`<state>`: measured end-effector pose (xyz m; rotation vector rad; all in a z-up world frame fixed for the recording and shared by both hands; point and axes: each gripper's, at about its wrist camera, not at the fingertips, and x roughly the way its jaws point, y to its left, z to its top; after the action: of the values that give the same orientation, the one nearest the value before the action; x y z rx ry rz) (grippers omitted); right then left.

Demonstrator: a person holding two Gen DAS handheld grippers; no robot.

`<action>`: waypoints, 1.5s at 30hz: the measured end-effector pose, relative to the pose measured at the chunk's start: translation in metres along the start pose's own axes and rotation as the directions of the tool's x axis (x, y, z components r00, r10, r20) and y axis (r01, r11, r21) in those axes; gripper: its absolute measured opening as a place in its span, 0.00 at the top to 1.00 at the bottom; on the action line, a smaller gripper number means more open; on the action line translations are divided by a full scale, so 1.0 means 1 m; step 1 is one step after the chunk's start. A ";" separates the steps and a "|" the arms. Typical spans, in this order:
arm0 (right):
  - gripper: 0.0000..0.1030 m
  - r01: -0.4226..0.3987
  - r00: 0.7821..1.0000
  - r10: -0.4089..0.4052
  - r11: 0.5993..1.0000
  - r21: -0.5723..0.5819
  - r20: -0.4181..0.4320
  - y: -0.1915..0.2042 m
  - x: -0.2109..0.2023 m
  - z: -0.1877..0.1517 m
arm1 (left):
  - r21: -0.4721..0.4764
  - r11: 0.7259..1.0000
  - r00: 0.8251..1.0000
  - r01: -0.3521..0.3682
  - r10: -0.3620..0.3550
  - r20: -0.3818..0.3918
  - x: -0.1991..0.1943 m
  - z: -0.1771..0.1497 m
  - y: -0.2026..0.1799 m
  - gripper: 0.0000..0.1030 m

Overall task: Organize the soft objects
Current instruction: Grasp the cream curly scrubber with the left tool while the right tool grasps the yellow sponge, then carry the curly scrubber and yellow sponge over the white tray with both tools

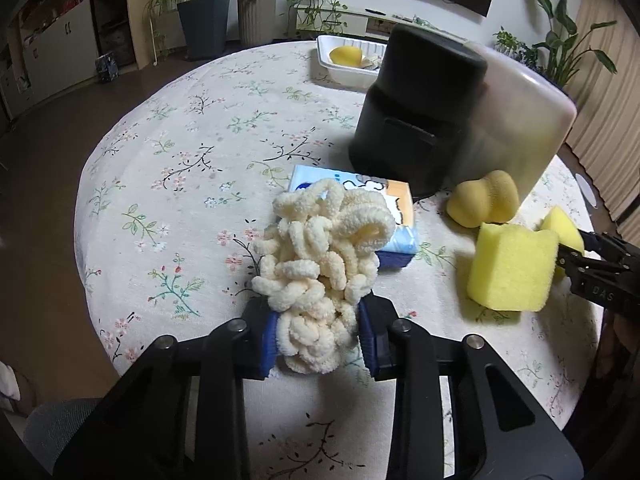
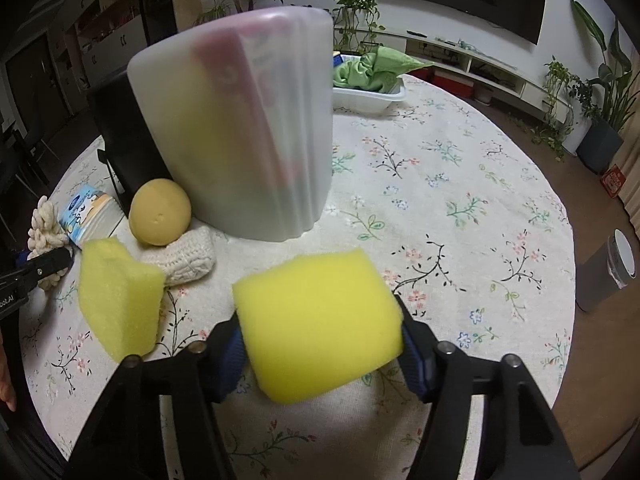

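A: Nearest, left gripper pitched steeply down over the round table under a floral cloth, blue pads closed in on a cream bundle of looped chenille yarn, squeezed at its near end.

B: Right gripper tilted down likewise, jaws about half apart, clamped on a bright yellow foam sponge block, both blue pads pressed into its sides.

A: Yarn bundle's far end draped over a blue-and-white soft tissue pack lying flat on the cloth.

B: Just left of the held block, a second yellow foam sponge, standing on the cloth, untouched. Behind it, a cream knitted pouch and a mustard-yellow rounded sponge, touching one another.

A: Blocking the middle of the table: a dark plastic bin turned upside down and beside it a frosted translucent plastic container, also inverted, hiding much of what lies behind.

B: Farthest, at the table's back edge, a white rectangular plastic tray holding crumpled green cloth; from the left wrist view a yellow rounded piece visible in the same tray.

A: Beyond, potted plants along the wall.
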<state>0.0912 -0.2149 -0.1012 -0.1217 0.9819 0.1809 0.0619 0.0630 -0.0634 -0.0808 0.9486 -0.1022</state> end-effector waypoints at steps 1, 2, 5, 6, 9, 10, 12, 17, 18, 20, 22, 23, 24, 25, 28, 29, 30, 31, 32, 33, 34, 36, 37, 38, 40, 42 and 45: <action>0.39 -0.003 1.000 0.003 1.000 0.002 0.000 0.000 -0.001 0.000 | 0.000 1.000 1.000 0.003 -0.003 0.006 -0.003 -0.001 0.000 0.72; 0.40 -0.008 1.000 0.008 1.000 0.005 0.003 0.000 -0.003 -0.001 | 0.000 1.000 1.000 0.005 -0.005 0.011 -0.006 -0.002 0.000 0.72; 0.41 -0.016 1.000 0.016 1.000 0.007 0.015 -0.001 -0.014 -0.003 | 0.006 1.000 1.000 0.020 -0.020 0.016 -0.015 -0.003 -0.001 0.72; 0.41 -0.019 1.000 0.019 1.000 0.005 0.018 -0.001 -0.019 -0.004 | 0.010 1.000 0.999 0.027 -0.027 0.017 -0.018 -0.002 -0.002 0.72; 0.41 -0.021 0.999 0.022 1.000 -0.008 0.027 -0.001 -0.032 -0.001 | 0.026 0.999 0.998 0.045 -0.046 0.031 -0.030 0.002 -0.002 0.72; 0.41 -0.026 0.999 0.027 1.000 -0.013 0.030 -0.002 -0.039 0.001 | 0.033 0.998 0.998 0.055 -0.057 0.035 -0.035 0.005 -0.004 0.72; 0.41 -0.035 0.999 0.036 0.999 -0.024 0.037 -0.005 -0.050 0.006 | 0.055 0.996 0.996 0.070 -0.073 0.047 -0.046 0.013 -0.009 0.72; 0.41 -0.049 0.996 0.052 0.998 -0.051 0.077 -0.013 -0.083 0.029 | 0.105 0.989 0.990 0.101 -0.111 0.087 -0.070 0.043 -0.020 0.71; 0.41 -0.048 0.995 0.053 0.997 -0.057 0.085 -0.015 -0.088 0.034 | 0.115 0.988 0.989 0.102 -0.113 0.098 -0.075 0.049 -0.022 0.71; 0.41 -0.041 0.993 0.049 0.996 -0.079 0.104 -0.018 -0.100 0.048 | 0.129 0.985 0.985 0.113 -0.127 0.112 -0.081 0.064 -0.021 0.71; 0.41 -0.035 0.991 0.047 0.994 -0.100 0.122 -0.022 -0.108 0.066 | 0.144 0.983 0.982 0.117 -0.136 0.128 -0.086 0.083 -0.019 0.71; 0.41 -0.028 0.991 0.043 0.993 -0.112 0.130 -0.024 -0.111 0.074 | 0.155 0.981 0.981 0.117 -0.138 0.135 -0.088 0.095 -0.018 0.71; 0.41 -0.024 0.990 0.041 0.992 -0.123 0.137 -0.025 -0.114 0.083 | 0.162 0.980 0.981 0.115 -0.138 0.138 -0.089 0.102 -0.017 0.71; 0.41 -0.023 0.989 0.043 0.991 -0.134 0.145 -0.027 -0.117 0.092 | 0.176 0.978 0.980 0.112 -0.138 0.143 -0.090 0.114 -0.017 0.71; 0.41 -0.020 0.986 0.045 0.987 -0.161 0.159 -0.032 -0.120 0.121 | 0.201 0.974 0.981 0.103 -0.134 0.143 -0.086 0.142 -0.015 0.71; 0.40 -0.013 0.985 0.041 0.985 -0.171 0.165 -0.033 -0.120 0.132 | 0.213 0.972 0.981 0.100 -0.132 0.141 -0.083 0.154 -0.014 0.71; 0.40 -0.011 0.985 0.041 0.984 -0.177 0.168 -0.034 -0.119 0.140 | 0.224 0.969 0.981 0.101 -0.134 0.138 -0.080 0.162 -0.014 0.71; 0.40 -0.010 0.985 0.042 0.983 -0.185 0.170 -0.036 -0.118 0.152 | 0.241 0.965 0.982 0.106 -0.140 0.129 -0.075 0.174 -0.015 0.71; 0.40 -0.012 0.985 0.045 0.982 -0.190 0.168 -0.039 -0.114 0.163 | 0.250 0.963 0.983 0.105 -0.138 0.119 -0.070 0.184 -0.016 0.71; 0.40 -0.016 0.985 0.049 0.981 -0.191 0.165 -0.041 -0.110 0.171 | 0.255 0.962 0.985 0.101 -0.133 0.114 -0.064 0.195 -0.017 0.71; 0.40 -0.023 0.985 0.055 0.981 -0.193 0.164 -0.043 -0.105 0.183 | 0.263 0.960 0.985 0.100 -0.132 0.107 -0.056 0.207 -0.018 0.71; 0.40 -0.026 0.987 0.059 0.977 -0.210 0.151 -0.044 -0.094 0.203 | 0.275 0.957 0.989 0.091 -0.119 0.090 -0.038 0.231 -0.020 0.71; 0.40 -0.021 0.988 0.054 0.975 -0.222 0.144 -0.043 -0.086 0.215 | 0.287 0.954 0.990 0.084 -0.111 0.082 -0.030 0.241 -0.023 0.71; 0.40 -0.013 0.989 0.048 0.972 -0.234 0.143 -0.042 -0.080 0.226 | 0.298 0.951 0.991 0.086 -0.113 0.075 -0.023 0.250 -0.025 0.71; 0.40 -0.009 0.990 0.044 0.967 -0.254 0.131 -0.040 -0.062 0.248 | 0.314 0.945 0.992 0.090 -0.112 0.053 -0.005 0.267 -0.030 0.71; 0.40 -0.028 0.992 0.059 0.967 -0.255 0.116 -0.040 -0.047 0.263 | 0.332 0.939 0.994 0.090 -0.107 0.033 0.013 0.279 -0.036 0.71; 0.40 -0.042 0.994 0.066 0.966 -0.255 0.089 -0.040 -0.015 0.284 | 0.359 0.927 0.994 0.108 -0.111 -0.011 0.046 0.292 -0.047 0.71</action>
<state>0.3228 -0.2035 0.0689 -0.3174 0.8625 0.3593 0.3242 0.0180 0.0741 0.2044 0.9022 -0.3773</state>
